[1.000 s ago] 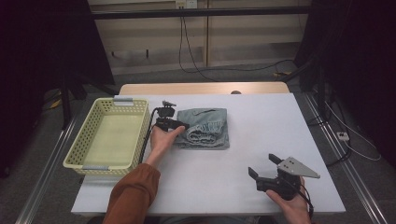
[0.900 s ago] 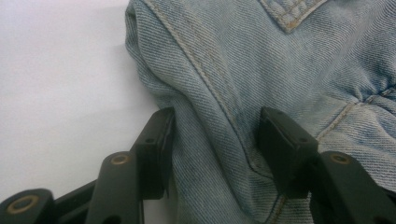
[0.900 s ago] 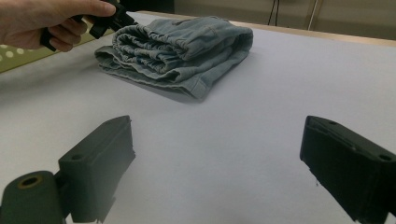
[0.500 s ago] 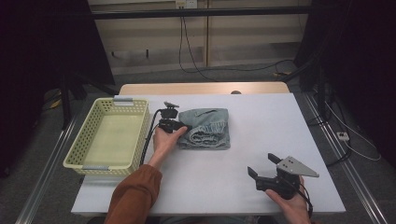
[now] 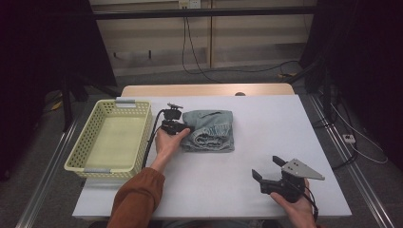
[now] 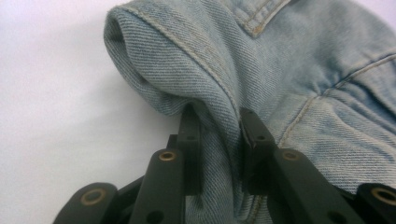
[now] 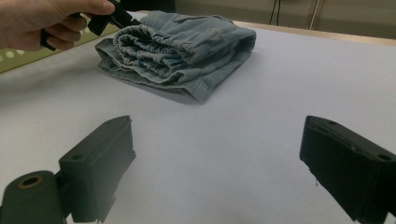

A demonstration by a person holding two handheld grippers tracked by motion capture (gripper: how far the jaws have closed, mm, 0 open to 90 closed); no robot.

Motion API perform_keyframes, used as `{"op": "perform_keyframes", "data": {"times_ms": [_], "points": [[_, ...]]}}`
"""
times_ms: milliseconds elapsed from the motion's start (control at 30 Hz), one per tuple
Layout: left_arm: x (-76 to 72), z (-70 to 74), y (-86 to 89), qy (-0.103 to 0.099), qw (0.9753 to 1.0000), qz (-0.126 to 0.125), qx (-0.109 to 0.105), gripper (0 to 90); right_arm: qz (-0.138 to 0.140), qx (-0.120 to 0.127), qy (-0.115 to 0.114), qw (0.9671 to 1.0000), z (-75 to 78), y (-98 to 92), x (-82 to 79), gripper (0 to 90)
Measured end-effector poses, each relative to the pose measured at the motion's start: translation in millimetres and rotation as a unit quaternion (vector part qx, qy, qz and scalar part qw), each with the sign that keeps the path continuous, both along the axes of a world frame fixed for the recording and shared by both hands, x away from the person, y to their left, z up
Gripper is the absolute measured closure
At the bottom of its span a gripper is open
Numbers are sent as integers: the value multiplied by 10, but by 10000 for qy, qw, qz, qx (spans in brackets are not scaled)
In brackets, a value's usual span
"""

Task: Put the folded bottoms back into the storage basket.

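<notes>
A folded pair of light blue denim jeans (image 5: 210, 129) lies on the white table (image 5: 266, 128), left of its middle. My left gripper (image 5: 183, 130) sits at the jeans' left edge, held by a hand in a rust-brown sleeve. In the left gripper view my left gripper (image 6: 219, 140) is shut on a fold of the jeans (image 6: 289, 70), with denim squeezed between the two black jaws. Near the front right corner my right gripper (image 5: 267, 167) stands open over bare table. In the right gripper view the right gripper (image 7: 219, 158) faces the jeans (image 7: 187, 46) from a distance.
A pale yellow plastic basket (image 5: 81, 156) with nothing in it stands at the table's left edge, just beside the left hand. A black cable (image 5: 151, 142) trails from the left gripper along the basket. Bare tabletop lies to the right of the jeans.
</notes>
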State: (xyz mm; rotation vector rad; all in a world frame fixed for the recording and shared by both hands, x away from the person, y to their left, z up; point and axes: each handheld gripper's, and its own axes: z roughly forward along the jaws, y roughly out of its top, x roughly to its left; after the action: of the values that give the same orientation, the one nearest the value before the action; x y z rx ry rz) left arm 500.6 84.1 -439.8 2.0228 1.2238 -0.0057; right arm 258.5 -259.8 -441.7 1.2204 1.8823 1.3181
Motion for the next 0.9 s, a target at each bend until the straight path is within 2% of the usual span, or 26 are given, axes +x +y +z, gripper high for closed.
{"op": "perform_keyframes", "data": {"times_ms": [100, 200, 267, 367, 500, 533, 767, 900], "points": [[0, 34, 13, 6, 10000, -22, -51, 739, -20, 9, -7, 10000, 1, -8, -6, 100], [-7, 74, 43, -10, 9997, -1, -232, 741, -33, 8, -5, 10000, 7, -11, -18, 101], [-26, 114, 42, -114, 9997, -54, -210, 743, -28, -7, -10, 10000, 8, -13, -24, 101], [-87, 197, 5, -472, 9987, -114, -169, 746, -36, -9, -8, 10000, 9, -14, -25, 101], [-125, 295, -26, -729, 9972, -142, -113, 750, -40, -11, -4, 10000, 9, -15, -25, 101], [-129, 317, -27, -777, 9968, -186, -51, 750, -32, -14, -10, 10000, 9, -15, -26, 101], [-169, 459, -49, -972, 9946, -350, -59, 754, -49, -8, -18, 10000, 11, -16, -29, 101], [-201, 531, -44, -1094, 9935, -319, -68, 755, -42, -10, -17, 10000, 12, -14, -30, 101]]}}
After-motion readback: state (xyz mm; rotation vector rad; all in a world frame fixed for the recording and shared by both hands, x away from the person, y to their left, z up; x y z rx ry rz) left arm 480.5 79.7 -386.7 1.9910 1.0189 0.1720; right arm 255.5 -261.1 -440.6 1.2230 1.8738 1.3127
